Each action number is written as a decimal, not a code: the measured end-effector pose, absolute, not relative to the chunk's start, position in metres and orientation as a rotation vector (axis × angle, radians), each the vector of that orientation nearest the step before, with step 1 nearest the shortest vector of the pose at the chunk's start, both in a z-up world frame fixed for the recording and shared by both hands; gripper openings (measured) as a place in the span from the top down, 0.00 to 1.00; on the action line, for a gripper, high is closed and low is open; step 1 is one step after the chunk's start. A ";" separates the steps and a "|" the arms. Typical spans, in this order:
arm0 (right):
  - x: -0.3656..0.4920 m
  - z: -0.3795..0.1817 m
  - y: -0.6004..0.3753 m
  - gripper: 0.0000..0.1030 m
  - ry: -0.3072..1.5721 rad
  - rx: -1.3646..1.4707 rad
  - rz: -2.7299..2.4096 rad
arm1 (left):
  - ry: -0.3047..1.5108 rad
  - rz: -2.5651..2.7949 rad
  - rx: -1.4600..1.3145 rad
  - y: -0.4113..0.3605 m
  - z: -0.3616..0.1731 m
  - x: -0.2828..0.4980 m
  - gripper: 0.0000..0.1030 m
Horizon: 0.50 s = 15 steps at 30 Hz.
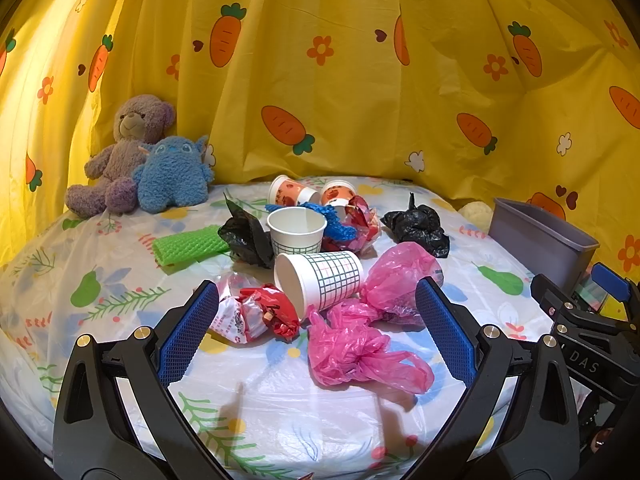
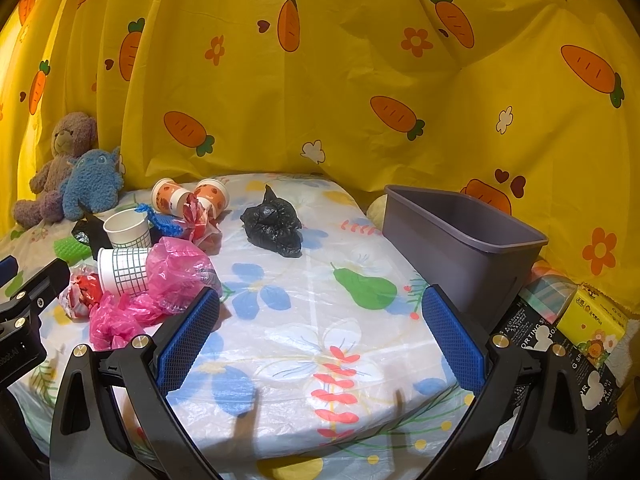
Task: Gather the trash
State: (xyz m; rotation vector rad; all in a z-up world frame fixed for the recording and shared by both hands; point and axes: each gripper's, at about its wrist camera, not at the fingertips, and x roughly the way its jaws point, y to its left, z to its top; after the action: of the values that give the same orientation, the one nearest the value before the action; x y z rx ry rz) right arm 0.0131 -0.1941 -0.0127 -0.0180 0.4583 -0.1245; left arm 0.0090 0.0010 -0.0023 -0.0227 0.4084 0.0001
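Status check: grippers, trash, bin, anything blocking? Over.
Left gripper open, empty, facing the trash pile. Right gripper open, empty, over bare tablecloth. Grey bin looks empty; pink bags, cups, black bag uncollected. Nothing blocking.

Two plush toys — a purple bear (image 1: pixel 128 152) beside a blue monster (image 1: pixel 173 176) — against the carrot-print curtain (image 1: pixel 360 80).

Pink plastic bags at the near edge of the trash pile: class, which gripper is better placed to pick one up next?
Probably left. The left gripper is open, with the pink plastic bags straight ahead; the right gripper faces bare tablecloth.
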 end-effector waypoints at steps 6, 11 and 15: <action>0.013 -0.012 -0.195 0.05 0.454 -0.008 -0.116 | 0.410 0.000 -0.023 0.000 -0.005 0.011 0.06; 0.013 -0.013 -0.196 0.05 0.454 -0.004 -0.115 | 0.409 0.000 -0.021 0.000 -0.005 0.011 0.06; 0.014 -0.013 -0.196 0.05 0.452 -0.005 -0.113 | 0.410 -0.001 -0.022 0.000 -0.005 0.011 0.06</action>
State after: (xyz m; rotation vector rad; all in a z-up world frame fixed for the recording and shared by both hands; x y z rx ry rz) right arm 0.0135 -0.1961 -0.0127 -0.0048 0.4521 -0.1130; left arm 0.0109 -0.0001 -0.0053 -0.0221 0.4101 -0.0005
